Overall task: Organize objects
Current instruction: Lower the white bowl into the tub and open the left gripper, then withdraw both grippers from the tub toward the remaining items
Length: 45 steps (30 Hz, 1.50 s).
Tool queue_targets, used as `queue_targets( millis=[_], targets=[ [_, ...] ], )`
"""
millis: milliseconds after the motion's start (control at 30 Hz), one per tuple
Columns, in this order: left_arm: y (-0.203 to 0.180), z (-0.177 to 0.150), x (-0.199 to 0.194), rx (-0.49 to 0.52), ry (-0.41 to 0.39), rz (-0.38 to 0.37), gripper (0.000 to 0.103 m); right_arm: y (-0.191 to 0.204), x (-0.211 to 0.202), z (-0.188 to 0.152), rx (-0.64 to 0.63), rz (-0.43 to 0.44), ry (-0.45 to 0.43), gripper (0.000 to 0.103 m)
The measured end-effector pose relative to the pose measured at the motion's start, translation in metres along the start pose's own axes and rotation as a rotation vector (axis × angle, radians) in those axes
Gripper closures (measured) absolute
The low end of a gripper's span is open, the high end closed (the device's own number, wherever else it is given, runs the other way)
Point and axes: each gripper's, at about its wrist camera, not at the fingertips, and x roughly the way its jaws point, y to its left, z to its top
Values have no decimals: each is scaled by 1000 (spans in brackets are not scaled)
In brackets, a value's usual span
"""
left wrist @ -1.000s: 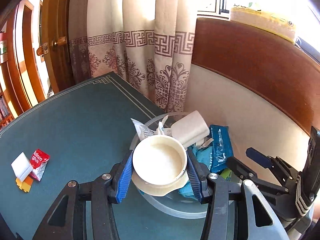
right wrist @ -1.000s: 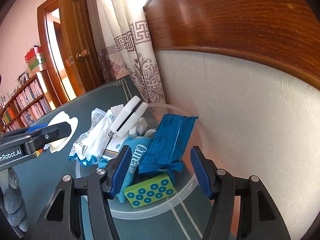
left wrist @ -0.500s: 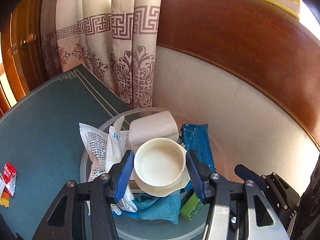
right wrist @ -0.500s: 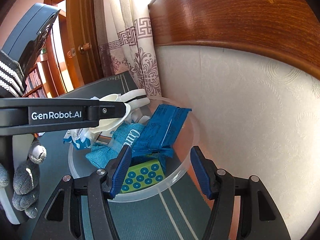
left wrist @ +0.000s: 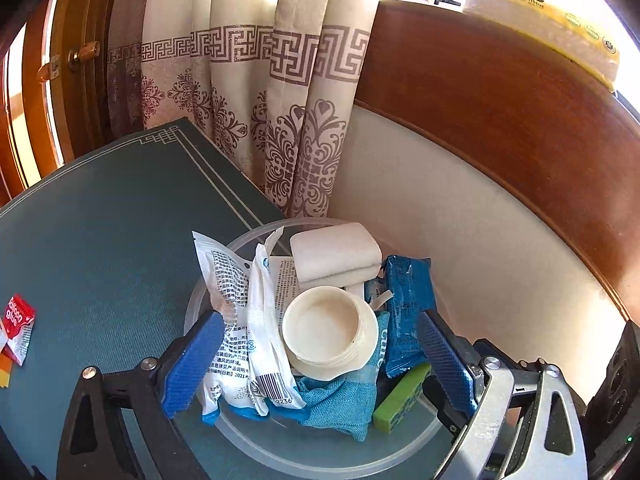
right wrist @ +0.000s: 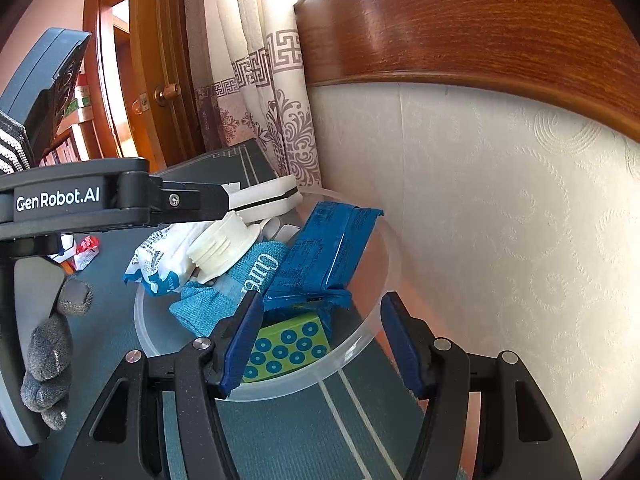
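Note:
A clear round plastic bowl (left wrist: 240,432) (right wrist: 372,324) sits on the dark green table by the wall. It holds white printed packets (left wrist: 240,320), a blue wrapper (left wrist: 408,312) (right wrist: 324,248), a teal cloth (left wrist: 340,400) (right wrist: 216,304), a green dotted block (left wrist: 400,400) (right wrist: 288,348) and a white folded pad (left wrist: 336,256). A cream round lid (left wrist: 330,332) (right wrist: 220,244) lies on top of the pile. My left gripper (left wrist: 320,364) is open above the bowl, its pads clear of the lid. My right gripper (right wrist: 324,344) is open over the bowl's near rim, holding nothing.
A red "balloon glue" packet (left wrist: 18,328) and orange scraps lie on the table (left wrist: 100,240) at far left. The wall (right wrist: 480,220) and a wooden panel stand right behind the bowl. A patterned curtain (left wrist: 260,100) hangs at the back.
My left gripper carried the cream lid over the bowl, then opened. The lid now rests on the pile. The right gripper stayed open by the bowl.

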Motion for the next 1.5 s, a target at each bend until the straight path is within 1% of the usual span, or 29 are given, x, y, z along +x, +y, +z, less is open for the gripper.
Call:
queue_targets(
  millis=[100,300,567,633,700,900,1033,1133,1500],
  targets=[
    [6,-2,-5,-16,-4,8,0,2,-2,0,1,4,-3,41],
    [22,-9,-14,-56,-13,35,0,9,-7,0,-2,20,-11,40],
    [55,-21,-28,-67,-46,168,0,25,-11,1,-9,53,-22,40],
    [67,-24,-32,-84,-49,191,0,31,-13,2,-15,64,-25,40],
    [81,-27,-34,-102,-44,212,0,37,-13,3,-23,77,-24,37],
    [126,-38,-48,-178,-49,285,0,59,-10,2,-49,114,-15,37],
    [151,-43,-59,-204,-68,367,0,73,-9,4,-61,144,-15,37],
    [168,-48,-68,-222,-82,413,0,84,-10,6,-76,162,-19,37],
    [217,-67,-88,-318,-90,492,0,127,-6,5,-136,245,-1,36]
  ],
)
